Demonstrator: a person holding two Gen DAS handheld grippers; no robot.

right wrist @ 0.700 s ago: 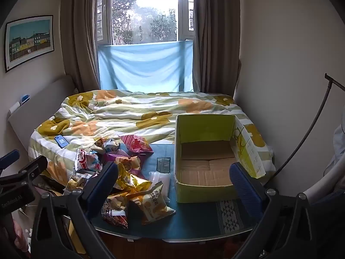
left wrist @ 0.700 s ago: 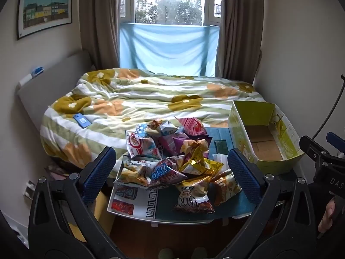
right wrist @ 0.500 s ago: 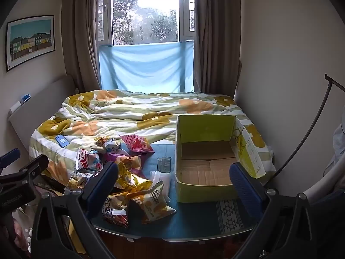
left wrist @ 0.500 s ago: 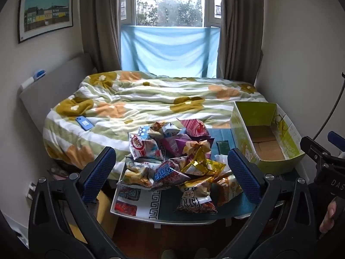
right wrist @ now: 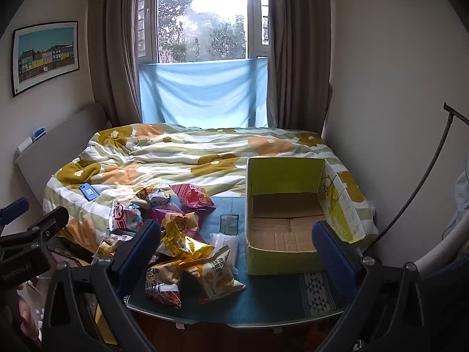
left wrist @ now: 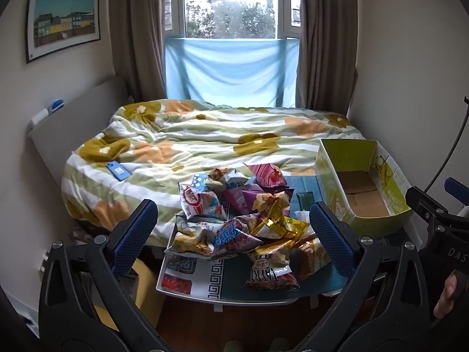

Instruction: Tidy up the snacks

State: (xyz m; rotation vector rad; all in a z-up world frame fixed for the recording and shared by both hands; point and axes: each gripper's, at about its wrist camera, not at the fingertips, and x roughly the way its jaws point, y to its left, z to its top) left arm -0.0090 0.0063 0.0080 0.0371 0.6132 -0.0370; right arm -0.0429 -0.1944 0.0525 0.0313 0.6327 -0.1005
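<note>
A heap of snack bags (left wrist: 240, 220) (right wrist: 173, 231) lies on the left part of a low table (left wrist: 228, 290) (right wrist: 263, 299) with a blue mat, at the foot of a bed. An empty green cardboard box (left wrist: 360, 187) (right wrist: 287, 211) stands on the table's right part, its top open. My left gripper (left wrist: 234, 231) hangs open above and short of the heap, nothing between its blue pads. My right gripper (right wrist: 237, 240) is open too, framing the box's near left corner and the nearest bags, touching none. Each gripper shows at the other view's edge.
The bed (left wrist: 205, 135) with a flowered quilt fills the space behind the table; a blue phone (left wrist: 118, 170) lies on its left side. Walls close in on both sides. A thin black rod (right wrist: 422, 176) leans at the right. A yellow object (left wrist: 146, 281) sits under the table's left end.
In the left wrist view the whole scene has slid slightly right and down. The right wrist view has hardly shifted. Both grippers stay open and empty.
</note>
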